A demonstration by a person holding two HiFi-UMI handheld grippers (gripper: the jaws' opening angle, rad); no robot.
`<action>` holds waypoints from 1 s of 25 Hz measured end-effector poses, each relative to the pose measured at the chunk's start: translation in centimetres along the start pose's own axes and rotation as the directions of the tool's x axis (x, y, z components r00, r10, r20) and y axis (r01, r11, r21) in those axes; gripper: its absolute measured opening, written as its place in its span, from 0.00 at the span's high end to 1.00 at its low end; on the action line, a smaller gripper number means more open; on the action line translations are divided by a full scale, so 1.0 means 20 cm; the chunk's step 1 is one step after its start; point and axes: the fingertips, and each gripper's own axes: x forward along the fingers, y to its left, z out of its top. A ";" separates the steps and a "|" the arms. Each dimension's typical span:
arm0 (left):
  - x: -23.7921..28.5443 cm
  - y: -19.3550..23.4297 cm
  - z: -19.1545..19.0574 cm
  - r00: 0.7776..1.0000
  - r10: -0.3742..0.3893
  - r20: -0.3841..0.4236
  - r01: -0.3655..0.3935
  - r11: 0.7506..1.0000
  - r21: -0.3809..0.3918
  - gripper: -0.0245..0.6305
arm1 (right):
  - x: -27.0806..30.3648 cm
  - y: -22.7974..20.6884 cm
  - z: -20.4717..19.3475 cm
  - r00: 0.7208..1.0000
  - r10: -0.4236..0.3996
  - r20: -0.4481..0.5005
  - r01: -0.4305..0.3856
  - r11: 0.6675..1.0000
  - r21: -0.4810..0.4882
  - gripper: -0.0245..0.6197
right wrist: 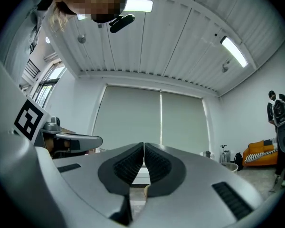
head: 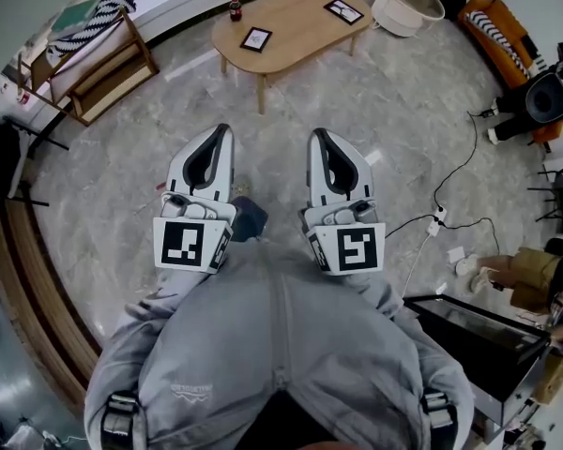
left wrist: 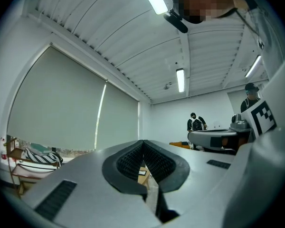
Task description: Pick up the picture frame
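Pic frame (head: 256,38), 2nd frame (head: 343,10), on wood table (head: 300,28).

Black picture frame (head: 256,38), tan table (head: 300,24), grey marbled floor (head: 357,111) (cloth (head: 103,15) striped black-and-white).

Head camera: overhead, facing steeply down past left gripper (head: 221,131) and right gripper (head: 317,136) to a far wooden table (head: 300,17). Gripper cameras: close behind own jaws, aimed near level; each catches the other gripper sidelong.

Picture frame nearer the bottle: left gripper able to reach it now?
Probably not yet: the left gripper, shut, hangs over floor well short of the table bearing the picture frame. Nothing blocks the path.
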 end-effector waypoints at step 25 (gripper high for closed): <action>1.54 1.14 -0.26 0.986 -0.166 0.012 0.166 0.985 -0.036 0.93 | 1.74 -0.47 -0.41 0.986 -0.145 -0.085 0.147 0.989 0.008 0.91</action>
